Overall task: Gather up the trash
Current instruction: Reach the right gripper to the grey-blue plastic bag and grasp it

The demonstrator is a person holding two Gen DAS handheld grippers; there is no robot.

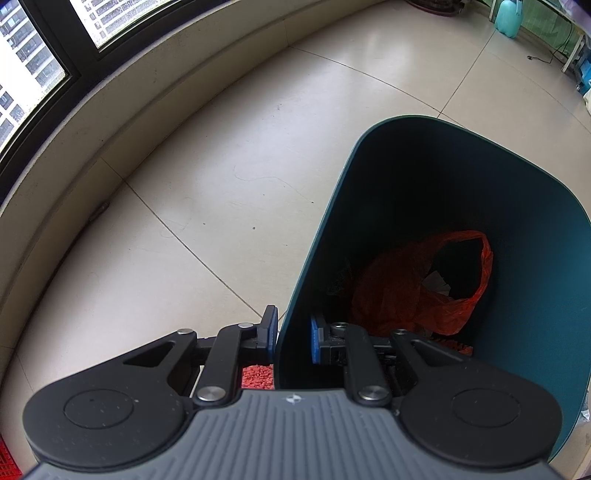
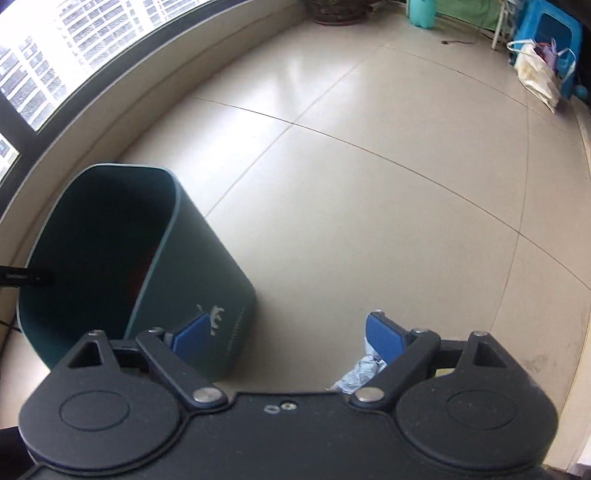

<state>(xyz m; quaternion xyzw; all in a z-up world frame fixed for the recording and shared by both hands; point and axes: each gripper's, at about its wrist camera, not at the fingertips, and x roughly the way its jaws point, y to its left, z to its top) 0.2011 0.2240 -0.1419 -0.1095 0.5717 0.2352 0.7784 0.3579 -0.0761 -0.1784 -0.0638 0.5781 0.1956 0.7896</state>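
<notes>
A dark teal trash bin (image 1: 535, 258) stands on the tiled floor, and my left gripper (image 1: 293, 328) is shut on its near wall, one blue pad outside and one inside. At the bottom of the bin lies a crumpled orange plastic bag (image 1: 399, 288) with a scrap of white paper (image 1: 437, 282) in it. In the right wrist view the same bin (image 2: 207, 266) sits to the left. My right gripper (image 2: 288, 328) hangs open above the bare floor beside it, holding nothing. A crumpled pale blue-white paper (image 2: 360, 373) lies on the floor just under its right finger (image 2: 384, 338).
A low ledge (image 1: 122, 110) under a dark-framed window curves along the left. Far back stand a teal jug (image 2: 421, 11), a plant pot (image 2: 340, 13) and a blue stool (image 2: 550, 33) with bags (image 2: 535, 70). A red textured mat (image 1: 258, 376) lies below the left gripper.
</notes>
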